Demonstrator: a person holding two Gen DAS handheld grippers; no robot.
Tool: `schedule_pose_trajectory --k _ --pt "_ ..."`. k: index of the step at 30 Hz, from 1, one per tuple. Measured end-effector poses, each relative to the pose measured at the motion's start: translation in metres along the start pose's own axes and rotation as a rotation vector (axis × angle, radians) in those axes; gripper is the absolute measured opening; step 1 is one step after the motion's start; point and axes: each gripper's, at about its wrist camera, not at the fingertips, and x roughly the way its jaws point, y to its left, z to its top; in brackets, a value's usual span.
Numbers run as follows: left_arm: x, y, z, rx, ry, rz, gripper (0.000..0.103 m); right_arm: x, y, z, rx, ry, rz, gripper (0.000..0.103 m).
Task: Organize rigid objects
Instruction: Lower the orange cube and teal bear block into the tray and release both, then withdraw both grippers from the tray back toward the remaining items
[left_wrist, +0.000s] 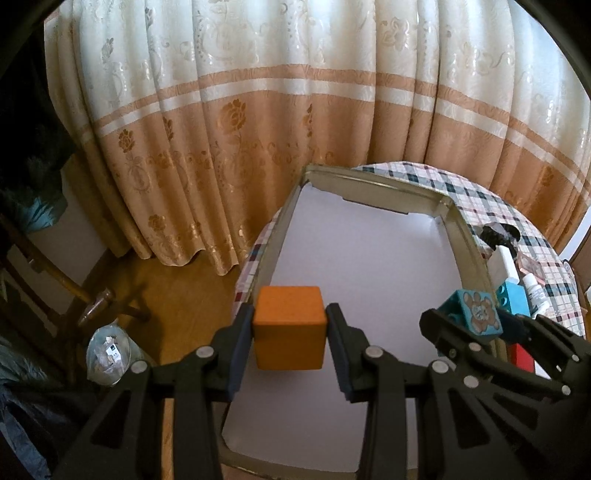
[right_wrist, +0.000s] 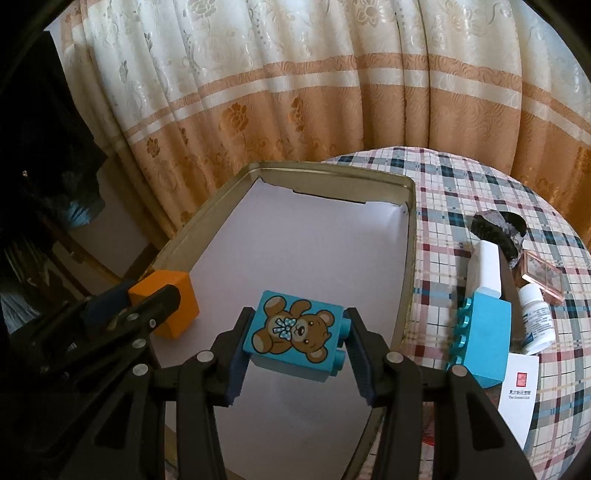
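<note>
Over the paper-lined metal tray (right_wrist: 404, 258) on the plaid tablecloth (right_wrist: 461, 192), the left gripper (left_wrist: 289, 326) clamps an orange cube (left_wrist: 290, 328) at the tray's nine o'clock side, while the right gripper (right_wrist: 297, 334) pinches a teal teddy-bear brick (right_wrist: 295, 332) toward three o'clock, with a larger teal brick (right_wrist: 484, 332) outside the rim.

We see our left gripper (left_wrist: 289, 326) clamping an orange cube (left_wrist: 289, 326) above the white-lined metal tray (left_wrist: 471, 254); beside it, our right gripper (left_wrist: 471, 321) grips a teal bear-printed block (left_wrist: 474, 312).
</note>
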Motion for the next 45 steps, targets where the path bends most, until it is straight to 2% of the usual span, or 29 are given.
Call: schedule_pose_trajectory --k 8,11,14,17,19,20,22,24,34,45 --pt "0.006 -0.003 0.0 0.011 0.008 0.02 0.039 0.005 -0.003 -0.003 0.003 0.018 -0.008 0.051" --pt "0.006 -0.003 0.001 -0.001 0.013 0.022 0.04 0.004 -0.003 -0.003 0.0 0.017 -0.027 0.055" --pt "0.004 0.0 0.003 -0.029 0.022 -0.01 0.047 0.0 -0.005 -0.001 -0.005 0.0 -0.031 0.056" --pt "0.001 0.002 0.005 -0.061 0.03 -0.039 0.055 -0.008 -0.01 0.001 0.0 -0.027 -0.053 0.061" --pt "-0.003 0.002 0.006 -0.081 0.018 -0.047 0.068 -0.016 -0.016 0.001 0.027 -0.05 -0.035 0.061" --pt "-0.006 0.001 0.007 -0.086 0.005 -0.018 0.075 -0.019 -0.019 0.001 0.042 -0.061 -0.031 0.062" --pt "-0.014 0.001 0.007 -0.081 -0.048 0.07 0.097 -0.024 -0.023 0.0 0.064 -0.076 -0.047 0.072" --pt "-0.024 0.0 0.007 -0.065 -0.104 0.11 0.103 -0.028 -0.029 -0.002 0.09 -0.09 -0.033 0.075" --pt "-0.037 -0.017 0.007 -0.017 -0.116 0.097 0.102 -0.051 -0.043 -0.006 0.14 -0.127 -0.045 0.075" --pt "-0.042 -0.043 0.005 0.021 -0.095 0.032 0.102 -0.075 -0.071 -0.012 0.193 -0.169 -0.086 0.075"
